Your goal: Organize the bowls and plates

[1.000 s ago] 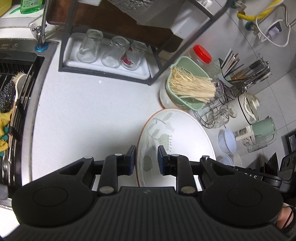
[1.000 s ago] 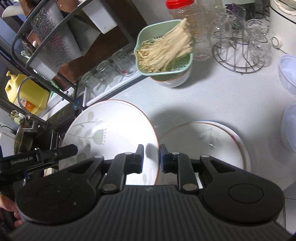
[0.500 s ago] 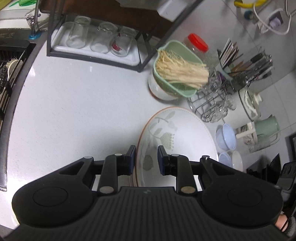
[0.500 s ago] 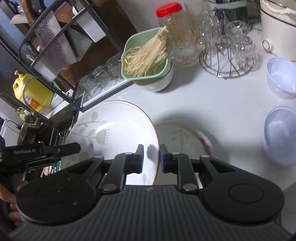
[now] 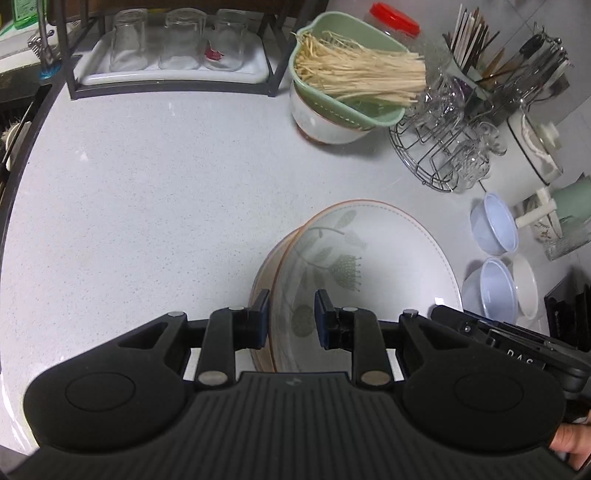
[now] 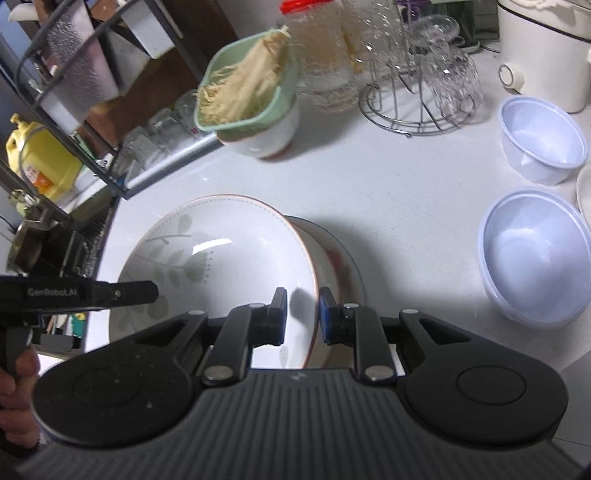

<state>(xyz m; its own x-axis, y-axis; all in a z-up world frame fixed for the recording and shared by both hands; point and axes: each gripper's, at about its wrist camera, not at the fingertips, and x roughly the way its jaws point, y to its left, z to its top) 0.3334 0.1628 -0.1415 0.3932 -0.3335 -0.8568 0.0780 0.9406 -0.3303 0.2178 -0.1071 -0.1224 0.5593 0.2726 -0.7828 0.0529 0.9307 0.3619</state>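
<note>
Right wrist view: both tools, left tool (image 5: 289, 318) and right tool (image 6: 300, 315), clamp one leaf-patterned plate (image 6: 221, 266); two plastic bowls (image 6: 535, 258) nearby.

Speckled white surface (image 5: 155, 192). At eleven o'clock in the left wrist view, dark metal rack (image 5: 170, 90) with white tray (image 5: 173, 74) carrying three upturned glasses (image 5: 181, 44) in a row. At one o'clock, green colander (image 5: 343, 85) full of pale enoki mushrooms (image 5: 362, 75), seated in something white below. Just behind, red-lidded jar (image 5: 397, 22). At two o'clock, wire stand (image 5: 432, 147) hung with clear glass cups; beyond it, utensil holder (image 5: 491, 62) with chopsticks and cutlery. Near three o'clock, green-and-cream mug (image 5: 569, 203). In the right wrist view, yellow bottle (image 6: 44, 162) at nine o'clock, white appliance (image 6: 546, 48) at two o'clock.
</note>
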